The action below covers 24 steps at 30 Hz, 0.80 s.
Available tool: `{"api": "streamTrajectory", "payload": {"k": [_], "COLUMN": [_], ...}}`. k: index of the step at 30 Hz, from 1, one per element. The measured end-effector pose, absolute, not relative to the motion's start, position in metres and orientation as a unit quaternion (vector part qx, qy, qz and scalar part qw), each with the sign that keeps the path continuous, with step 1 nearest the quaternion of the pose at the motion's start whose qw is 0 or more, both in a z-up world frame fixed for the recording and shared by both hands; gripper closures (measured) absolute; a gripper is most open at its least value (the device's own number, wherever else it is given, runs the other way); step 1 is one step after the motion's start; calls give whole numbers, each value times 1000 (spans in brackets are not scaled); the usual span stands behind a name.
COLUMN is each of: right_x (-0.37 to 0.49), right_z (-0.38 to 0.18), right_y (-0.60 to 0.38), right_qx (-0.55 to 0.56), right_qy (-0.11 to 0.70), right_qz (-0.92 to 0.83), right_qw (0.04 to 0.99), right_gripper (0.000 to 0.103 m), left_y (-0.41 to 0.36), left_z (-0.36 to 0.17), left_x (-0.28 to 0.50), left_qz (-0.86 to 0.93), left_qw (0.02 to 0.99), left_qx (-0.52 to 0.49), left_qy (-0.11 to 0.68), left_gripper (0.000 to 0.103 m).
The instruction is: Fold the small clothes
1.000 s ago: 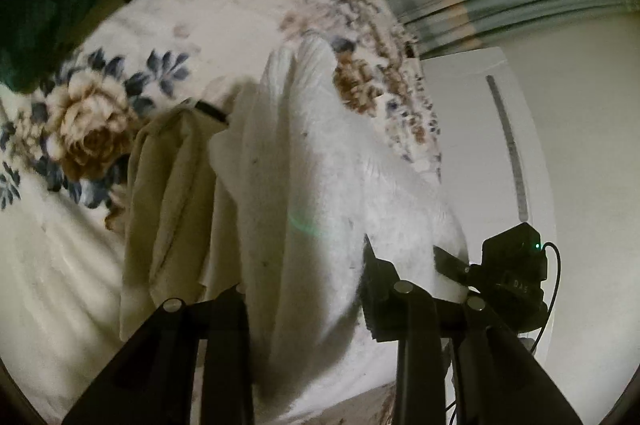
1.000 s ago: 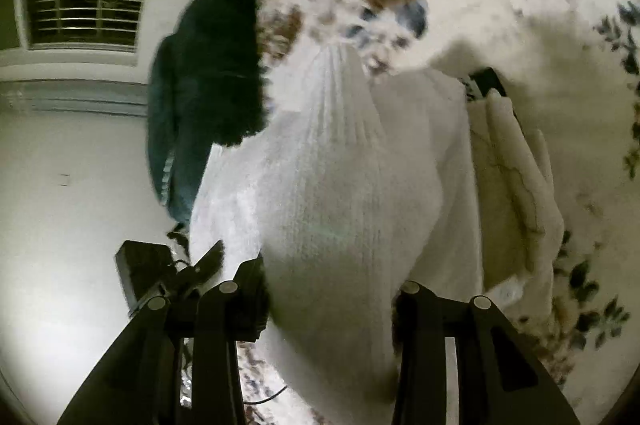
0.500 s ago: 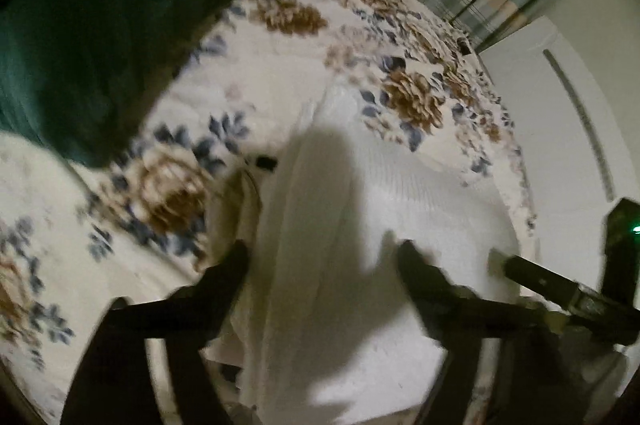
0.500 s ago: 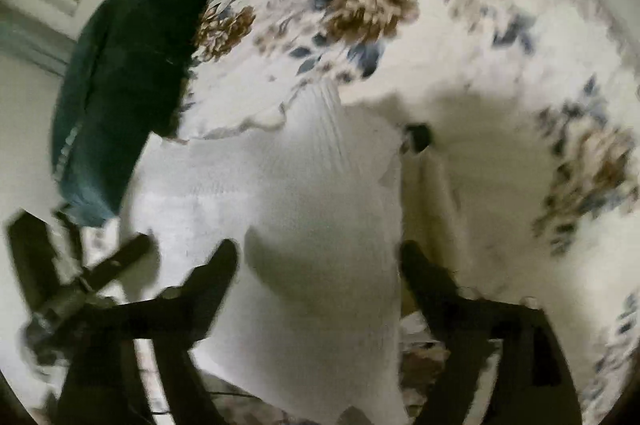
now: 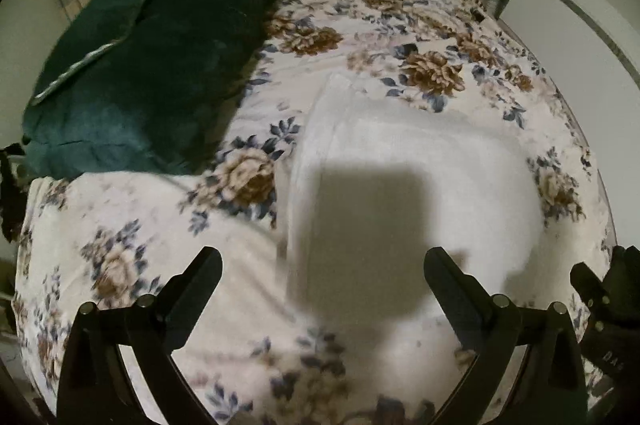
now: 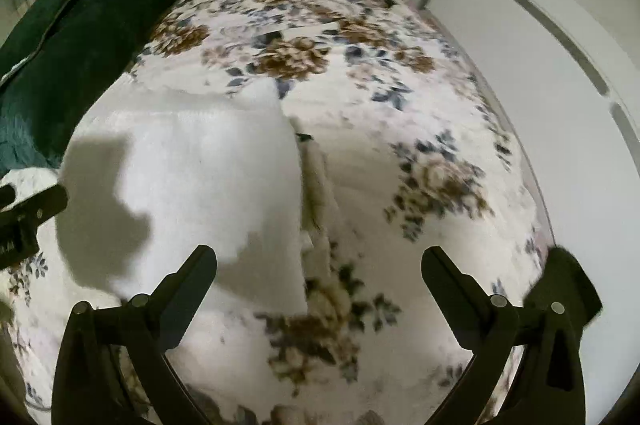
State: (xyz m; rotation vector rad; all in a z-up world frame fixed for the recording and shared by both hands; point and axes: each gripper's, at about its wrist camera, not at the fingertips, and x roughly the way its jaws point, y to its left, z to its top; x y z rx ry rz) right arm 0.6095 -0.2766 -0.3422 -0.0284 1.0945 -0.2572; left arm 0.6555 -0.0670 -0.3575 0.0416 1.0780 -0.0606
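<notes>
Both my claws have just been opening and lifted off; now the white garment (image 5: 420, 161) lies folded on the flowered bed (image 5: 120, 225). Left claw (image 5: 324, 265) and right claw (image 6: 320, 261) gape wide, empty. Beige piece (image 6: 316, 185) beside it looks unfolded.

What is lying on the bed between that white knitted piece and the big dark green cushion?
Only flowered bedspread: the left wrist view shows a bare strip between the white garment and the green cushion.

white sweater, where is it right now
The white sweater lies flat on the floral bedspread, right of the green pillow, with a beige garment along its edge.
</notes>
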Motion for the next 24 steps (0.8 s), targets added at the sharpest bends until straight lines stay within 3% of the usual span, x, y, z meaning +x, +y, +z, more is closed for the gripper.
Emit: {"api": "streamTrajectory", "payload": {"k": [24], "right_x": [298], "right_z": [-28], "right_y": [-237], "right_qx": [-18], "right_qy": [362], "right_qz": [-132], "right_qw": [922], "right_gripper": [0], "left_y": [-56], "left_z": [-87], "left_x": [367], "left_qz": [-49], "left_qw": [924], "left_qx": [17], "left_qy": [379], "left_gripper": [0]}}
